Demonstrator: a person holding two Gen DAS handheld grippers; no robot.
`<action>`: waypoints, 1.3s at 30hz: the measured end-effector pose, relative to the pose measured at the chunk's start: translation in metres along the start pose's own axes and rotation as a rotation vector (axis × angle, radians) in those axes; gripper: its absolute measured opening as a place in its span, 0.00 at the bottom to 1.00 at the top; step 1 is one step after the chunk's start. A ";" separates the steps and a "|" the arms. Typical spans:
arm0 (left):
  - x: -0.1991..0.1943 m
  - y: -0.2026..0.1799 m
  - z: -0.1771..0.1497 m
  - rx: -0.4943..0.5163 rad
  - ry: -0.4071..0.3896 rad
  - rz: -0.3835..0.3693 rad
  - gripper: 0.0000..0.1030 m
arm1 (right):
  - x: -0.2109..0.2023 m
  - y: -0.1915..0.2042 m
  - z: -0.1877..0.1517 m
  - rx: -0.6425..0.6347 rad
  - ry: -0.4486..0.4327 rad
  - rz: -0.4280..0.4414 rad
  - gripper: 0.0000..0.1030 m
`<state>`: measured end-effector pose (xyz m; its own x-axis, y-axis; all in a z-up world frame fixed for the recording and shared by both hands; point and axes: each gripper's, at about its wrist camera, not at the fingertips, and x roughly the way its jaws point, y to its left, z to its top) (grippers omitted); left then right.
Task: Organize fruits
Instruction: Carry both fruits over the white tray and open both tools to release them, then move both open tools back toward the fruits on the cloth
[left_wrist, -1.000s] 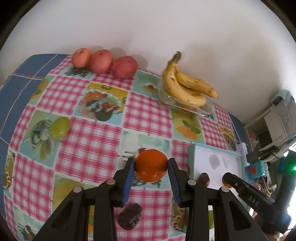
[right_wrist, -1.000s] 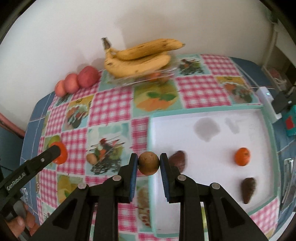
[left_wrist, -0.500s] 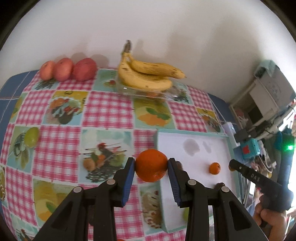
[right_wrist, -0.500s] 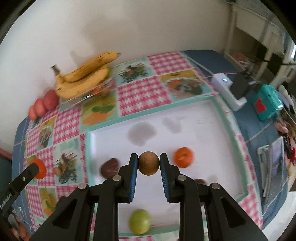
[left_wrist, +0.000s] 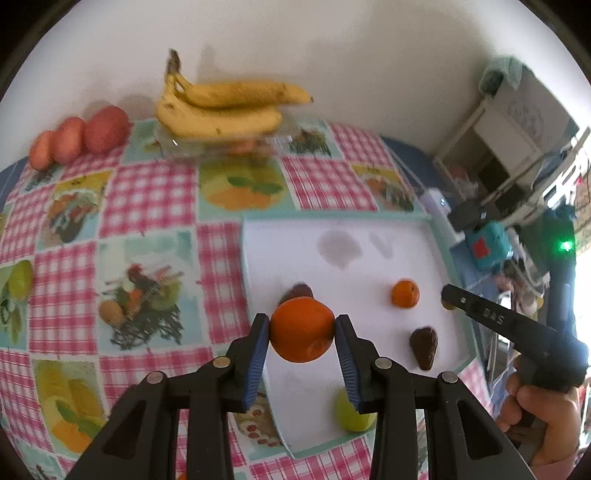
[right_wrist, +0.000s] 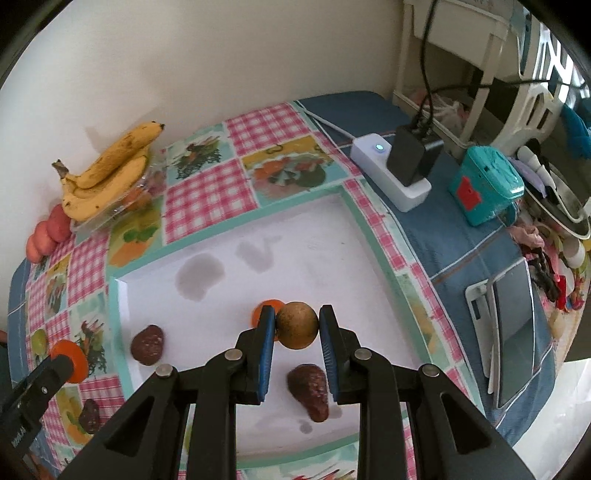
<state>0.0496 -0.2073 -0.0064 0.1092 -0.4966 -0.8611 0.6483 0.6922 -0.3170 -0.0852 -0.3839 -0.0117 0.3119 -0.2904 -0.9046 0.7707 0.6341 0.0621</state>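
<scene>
White tray floor (left_wrist: 354, 266) is bounded by a raised teal rim, with bare room in its upper half. A large orange (left_wrist: 302, 329) is clamped between the blue pads of the left gripper (left_wrist: 302, 334), over the tray's left edge. A round brown fruit (right_wrist: 297, 325) is clamped in the right gripper (right_wrist: 297, 326), at lower centre of the frame above the tray. A dark fruit (right_wrist: 310, 391) below it lies lengthwise, narrow end toward the lower right.

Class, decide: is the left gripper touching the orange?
Touching. In the left wrist view, both pads of the left gripper press against the sides of the orange.
</scene>
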 end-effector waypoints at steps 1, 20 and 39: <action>0.004 -0.002 -0.002 0.004 0.012 0.002 0.38 | 0.004 -0.002 -0.001 0.003 0.008 -0.001 0.25; 0.058 -0.008 -0.027 0.014 0.156 0.006 0.38 | 0.055 -0.015 -0.018 0.024 0.122 -0.035 0.25; 0.027 -0.016 -0.011 0.042 0.087 0.026 0.49 | 0.045 -0.015 -0.014 0.033 0.108 -0.051 0.34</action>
<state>0.0338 -0.2254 -0.0291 0.0616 -0.4300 -0.9007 0.6776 0.6806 -0.2786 -0.0909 -0.3964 -0.0595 0.2118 -0.2419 -0.9469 0.8025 0.5960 0.0273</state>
